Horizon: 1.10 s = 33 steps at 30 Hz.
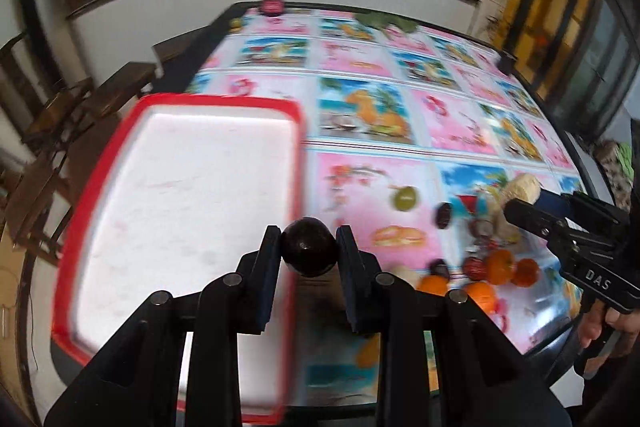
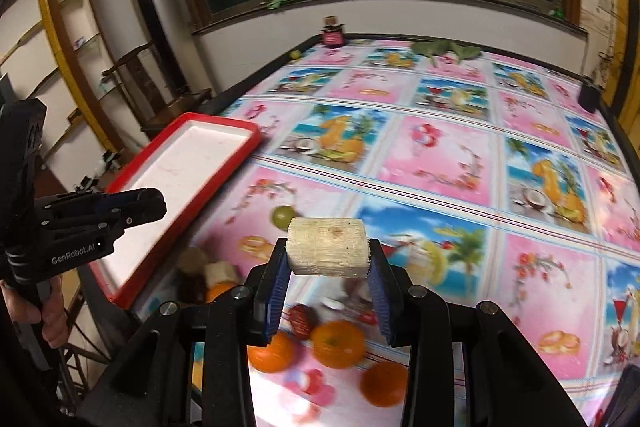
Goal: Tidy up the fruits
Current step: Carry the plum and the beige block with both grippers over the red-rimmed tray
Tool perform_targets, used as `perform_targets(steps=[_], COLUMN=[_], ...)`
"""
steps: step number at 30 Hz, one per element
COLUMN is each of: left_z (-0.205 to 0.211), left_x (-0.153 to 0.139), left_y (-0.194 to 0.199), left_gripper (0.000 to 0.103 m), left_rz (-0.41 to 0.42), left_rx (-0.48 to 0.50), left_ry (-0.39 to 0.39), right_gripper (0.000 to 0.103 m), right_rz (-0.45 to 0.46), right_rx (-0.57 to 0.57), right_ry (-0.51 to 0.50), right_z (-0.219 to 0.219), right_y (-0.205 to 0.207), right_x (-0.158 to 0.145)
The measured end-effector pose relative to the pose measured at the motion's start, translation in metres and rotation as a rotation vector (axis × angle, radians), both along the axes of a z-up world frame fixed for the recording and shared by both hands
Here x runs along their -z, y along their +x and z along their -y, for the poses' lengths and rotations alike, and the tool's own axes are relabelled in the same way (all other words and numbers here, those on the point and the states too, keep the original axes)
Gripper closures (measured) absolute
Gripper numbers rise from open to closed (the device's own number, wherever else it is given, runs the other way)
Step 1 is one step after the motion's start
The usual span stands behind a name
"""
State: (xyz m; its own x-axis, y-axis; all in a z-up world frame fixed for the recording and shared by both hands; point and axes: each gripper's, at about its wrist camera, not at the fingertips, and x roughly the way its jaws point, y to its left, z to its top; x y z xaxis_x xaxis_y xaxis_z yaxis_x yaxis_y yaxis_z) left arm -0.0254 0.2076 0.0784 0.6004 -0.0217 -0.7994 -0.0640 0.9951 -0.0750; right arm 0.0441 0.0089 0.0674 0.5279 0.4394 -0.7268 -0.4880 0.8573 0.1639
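My left gripper [image 1: 309, 247] is shut on a dark round fruit [image 1: 309, 247], held in the air over the right rim of the red-edged white tray [image 1: 180, 195]. My right gripper [image 2: 327, 247] is shut on a pale cut cylinder of fruit [image 2: 327, 247], raised above the pile of loose fruit. Below it lie oranges [image 2: 338, 343], a small red fruit [image 2: 301, 319] and a green round fruit [image 2: 283, 215]. The left wrist view shows the right gripper [image 1: 520, 201] with the pale piece [image 1: 520, 189] at the right, above oranges [image 1: 500, 267] and dark fruits [image 1: 443, 215].
The table carries a shiny pink and blue picture cloth [image 2: 440, 155]. A dark jar [image 2: 333, 34] and green leaves [image 2: 444, 50] stand at the far edge, a small black object [image 2: 590, 95] at the far right. Wooden chairs [image 1: 60, 115] stand left of the table. A hand [image 2: 48, 315] grips the left tool.
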Motion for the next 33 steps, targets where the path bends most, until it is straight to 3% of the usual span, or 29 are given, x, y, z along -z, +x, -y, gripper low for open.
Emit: perform_targets(steps=[10, 21, 33], left_z=[-0.042, -0.069, -0.082], left_x=[0.016, 0.044, 0.058], left_y=[0.013, 0.04, 0.05], left_gripper=[0.077, 0.077, 0.077], left_rz=[-0.034, -0.081, -0.1], left_rx=[-0.056, -0.113, -0.127], left_ry=[-0.027, -0.082, -0.096], right_gripper=[0.065, 0.065, 0.065], right_rz=[-0.055, -0.147, -0.136], right_rx=[-0.137, -0.298, -0.37], right_ry=[0.016, 0.083, -0.005], right_z=[-0.078, -0.169, -0.225], right_y=[0.019, 0.09, 0.119], right_x=[0.005, 0.022, 0.051])
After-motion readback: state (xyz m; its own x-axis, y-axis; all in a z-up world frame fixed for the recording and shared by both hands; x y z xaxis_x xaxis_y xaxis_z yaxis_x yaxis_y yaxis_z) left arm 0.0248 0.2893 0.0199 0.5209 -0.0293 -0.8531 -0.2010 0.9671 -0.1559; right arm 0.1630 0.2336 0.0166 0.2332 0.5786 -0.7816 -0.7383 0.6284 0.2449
